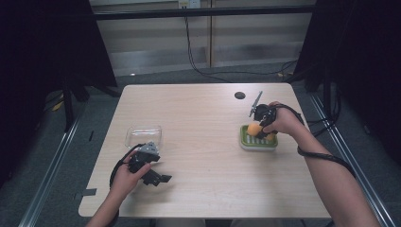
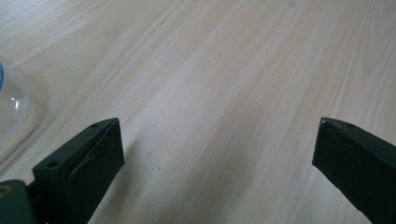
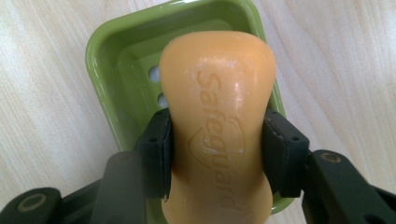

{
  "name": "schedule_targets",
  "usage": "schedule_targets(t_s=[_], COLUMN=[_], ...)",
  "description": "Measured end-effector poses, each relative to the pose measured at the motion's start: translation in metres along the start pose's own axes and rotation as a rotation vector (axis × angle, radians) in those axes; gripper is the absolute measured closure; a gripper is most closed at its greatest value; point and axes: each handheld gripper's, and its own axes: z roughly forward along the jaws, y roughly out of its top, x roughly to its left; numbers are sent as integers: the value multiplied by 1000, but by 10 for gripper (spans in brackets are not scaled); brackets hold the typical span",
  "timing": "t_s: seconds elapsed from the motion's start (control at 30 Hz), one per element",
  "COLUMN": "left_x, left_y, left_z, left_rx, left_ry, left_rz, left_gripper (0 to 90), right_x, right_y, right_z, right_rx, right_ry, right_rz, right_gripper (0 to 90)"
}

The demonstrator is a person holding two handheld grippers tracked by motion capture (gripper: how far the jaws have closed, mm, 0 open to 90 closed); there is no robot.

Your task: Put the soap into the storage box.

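An orange bar of soap (image 3: 219, 116) stamped "Safeguard" is clamped at its waist between the two black jaws of my right gripper (image 3: 215, 154), directly over a green soap dish (image 3: 116, 60) with drain holes. From above, the soap (image 1: 254, 128) and right gripper (image 1: 261, 124) sit over the soap dish (image 1: 246, 142) at the table's right side. Whether the soap rests in the dish or hovers above it, I cannot tell. My left gripper (image 1: 163, 178) lies low near the front left, jaws wide apart over bare wood (image 2: 219, 135), holding nothing.
A clear plastic container (image 1: 143, 136) stands just beyond my left hand, and its rounded edge (image 2: 11, 109) shows in the left gripper view. A round black grommet (image 1: 240, 95) is set in the light wooden tabletop (image 1: 203, 156) at the back. Cables trail off both grippers.
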Motion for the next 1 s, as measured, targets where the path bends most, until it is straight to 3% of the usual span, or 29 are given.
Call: schedule_targets(t_s=[0.23,0.33,0.37,1.0], left_x=[0,0,0,0], left_y=[0,0,0,0], left_z=[0,0,0,0], left_rx=[5,3,2,1], left_ry=[0,1,3,1], left_rz=[-2,-2,2,-2], left_gripper=[17,16,16,16], right_x=[2,4,3,5], right_y=[2,2,2,3], right_z=[4,5,6,13], right_rx=[-1,4,1,10], right_ry=[14,15,12,31], right_rz=[-15,0,-18,-46], right_gripper=[500,500,500,499])
